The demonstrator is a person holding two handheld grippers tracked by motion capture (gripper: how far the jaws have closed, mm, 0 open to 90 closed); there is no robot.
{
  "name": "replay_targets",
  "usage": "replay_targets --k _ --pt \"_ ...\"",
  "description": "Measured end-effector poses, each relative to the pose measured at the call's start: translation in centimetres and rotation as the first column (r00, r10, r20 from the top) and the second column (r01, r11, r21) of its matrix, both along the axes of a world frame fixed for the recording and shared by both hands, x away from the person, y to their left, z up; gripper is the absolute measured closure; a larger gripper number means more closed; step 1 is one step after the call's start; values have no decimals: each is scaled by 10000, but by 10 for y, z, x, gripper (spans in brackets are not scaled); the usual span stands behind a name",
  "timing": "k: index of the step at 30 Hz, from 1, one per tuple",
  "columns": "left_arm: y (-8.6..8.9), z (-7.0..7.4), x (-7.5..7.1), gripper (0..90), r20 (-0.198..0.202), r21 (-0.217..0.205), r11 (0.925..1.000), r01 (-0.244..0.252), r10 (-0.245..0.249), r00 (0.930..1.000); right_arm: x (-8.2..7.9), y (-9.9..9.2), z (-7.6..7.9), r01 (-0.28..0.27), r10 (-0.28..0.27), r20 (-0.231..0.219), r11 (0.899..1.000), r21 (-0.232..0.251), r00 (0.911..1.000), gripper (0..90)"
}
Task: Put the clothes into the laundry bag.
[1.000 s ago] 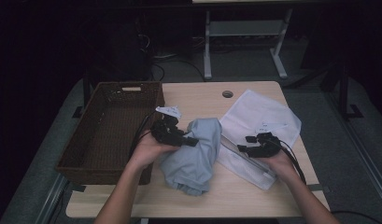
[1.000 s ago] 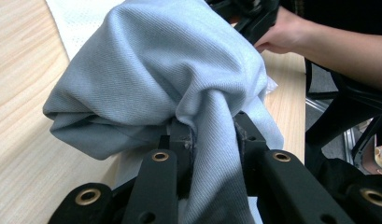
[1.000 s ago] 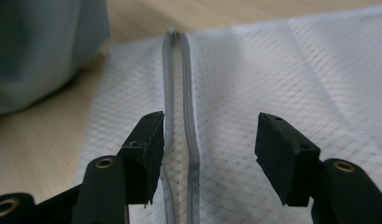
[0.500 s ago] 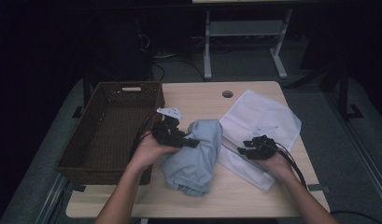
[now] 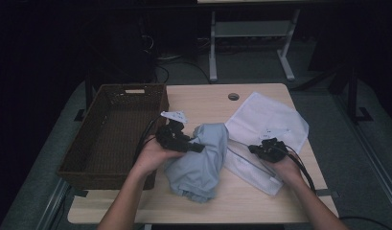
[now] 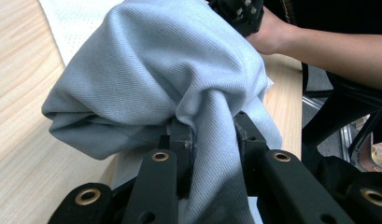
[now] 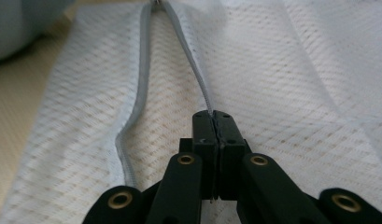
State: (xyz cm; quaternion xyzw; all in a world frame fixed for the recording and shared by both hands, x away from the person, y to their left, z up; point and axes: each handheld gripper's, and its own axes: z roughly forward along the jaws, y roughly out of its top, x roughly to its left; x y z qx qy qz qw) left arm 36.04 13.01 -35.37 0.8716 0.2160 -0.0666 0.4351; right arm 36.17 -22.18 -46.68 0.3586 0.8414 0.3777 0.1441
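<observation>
A crumpled light blue cloth (image 5: 199, 165) lies mid-table, and my left gripper (image 5: 197, 147) is shut on a bunched fold of it (image 6: 156, 60), the fabric squeezed between the jaws of that gripper (image 6: 212, 128). To its right lies a white mesh bag (image 5: 270, 120) with a grey zipper edge (image 7: 193, 60) standing open. My right gripper (image 5: 255, 149) has just been closing, and its jaws (image 7: 212, 116) now pinch one side of that zipper edge. The blue cloth (image 7: 20, 23) shows at the top left of the right gripper view.
A dark brown wicker basket (image 5: 112, 129) stands at the table's left side, its rim beside my left hand. A round cable hole (image 5: 233, 96) sits near the table's far edge. Bare wood shows along the front edge.
The right gripper's jaws have closed onto the mesh bag's zipper edge. Both hands stay where they were, and the left grip on the blue cloth is unchanged.
</observation>
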Motion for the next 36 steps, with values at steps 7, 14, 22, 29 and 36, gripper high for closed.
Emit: replay_targets --k 7,14,22,29,36 --pt "3 2 0 735 -1 -57 10000 -37 37 10000 4 -1 32 59 -59 -2 9995 304 10000 881" --pt "5 4 0 735 31 -133 9999 -4 4 10000 21 0 56 -106 108 -66 9995 313 9999 881" --pt "1 4 -2 735 56 -86 9998 185 -185 9998 22 1 62 -72 77 -80 9977 675 9999 881" --pt "-9 12 -8 735 142 -184 9976 668 -666 9977 21 8 62 -201 207 -82 9977 640 9998 881" --pt "-36 18 -9 735 85 -336 9898 1382 -1380 9904 22 11 65 -312 312 13 9965 781 9995 881"
